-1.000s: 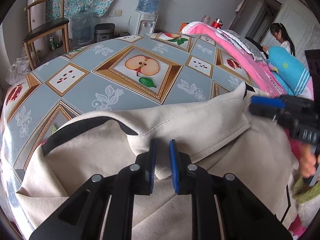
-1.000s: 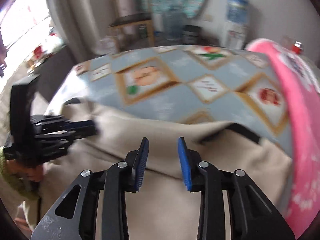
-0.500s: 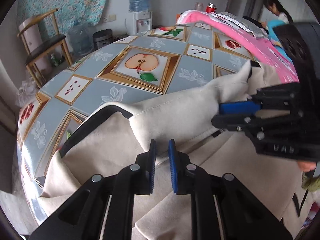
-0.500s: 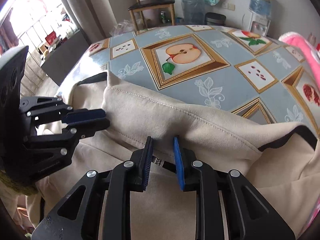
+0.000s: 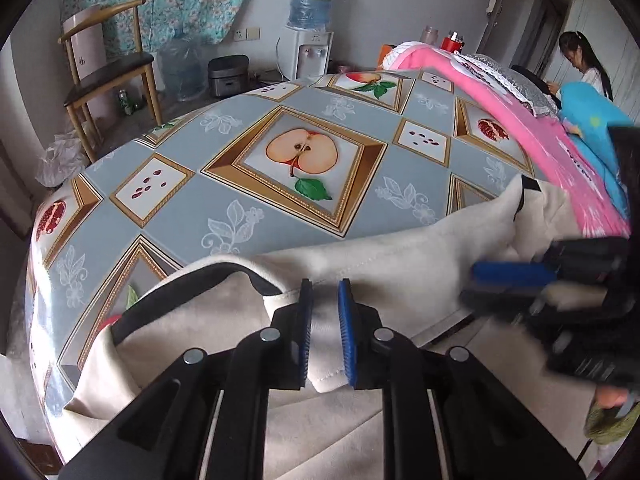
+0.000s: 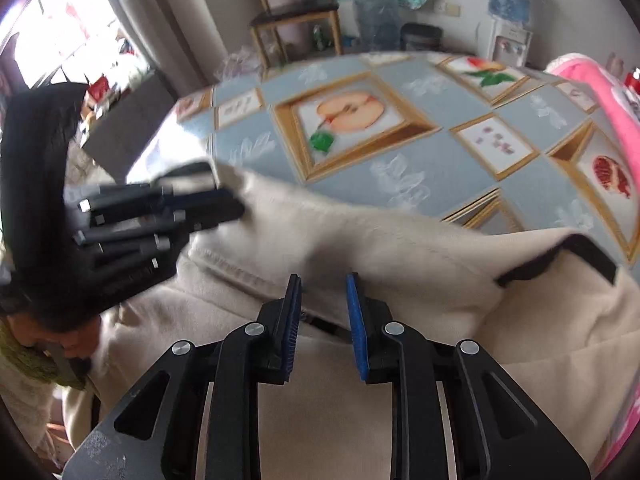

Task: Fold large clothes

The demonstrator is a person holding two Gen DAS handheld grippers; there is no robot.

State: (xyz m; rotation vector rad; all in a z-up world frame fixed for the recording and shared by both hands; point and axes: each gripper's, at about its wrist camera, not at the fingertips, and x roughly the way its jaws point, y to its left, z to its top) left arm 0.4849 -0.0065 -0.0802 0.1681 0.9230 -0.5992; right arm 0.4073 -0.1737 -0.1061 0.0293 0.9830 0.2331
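I had both grippers, left gripper [image 5: 324,332] and right gripper [image 6: 323,326], clenched on the cream fleece garment's [image 5: 400,264] folded edge, running left-right across mid-frame.

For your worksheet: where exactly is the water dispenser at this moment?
In the left wrist view the water dispenser stands against the far wall, beyond the table, right of the wooden chair. The right wrist view shows it top right.

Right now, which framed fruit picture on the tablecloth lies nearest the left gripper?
The halved apple with one green leaf, straight ahead of the left gripper; the pomegranate panels sit off at the tablecloth's sides.
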